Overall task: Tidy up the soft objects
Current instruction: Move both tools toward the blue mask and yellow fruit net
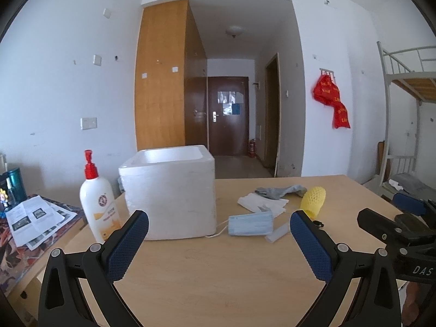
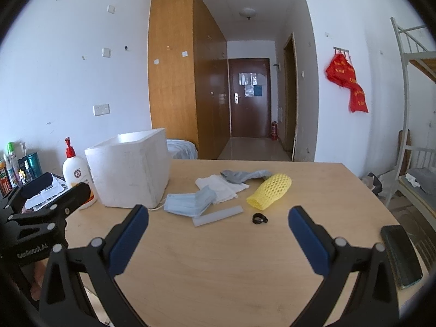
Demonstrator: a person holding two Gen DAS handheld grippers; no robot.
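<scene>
Mask (image 2: 190,203) lies on the counter (image 2: 231,259) just ahead of my right jaws (image 2: 218,234), beside the box (image 2: 130,171). Both jaws, left (image 1: 219,241) too, spread empty. I should pinch its bunched middle, low and flat.

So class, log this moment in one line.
left gripper open | right gripper open | blue face mask untouched on wooden table | white foam box upright

On the counter (image 2: 231,259) lie a crumpled grey sock (image 2: 245,175), a white cloth (image 2: 218,186) partly under it, a folded blue mask (image 2: 190,203) overlapping the cloth's near edge, and a yellow foam net (image 2: 269,190) on its side. A white foam box (image 2: 130,171) stands open-topped just left of the mask.
</scene>
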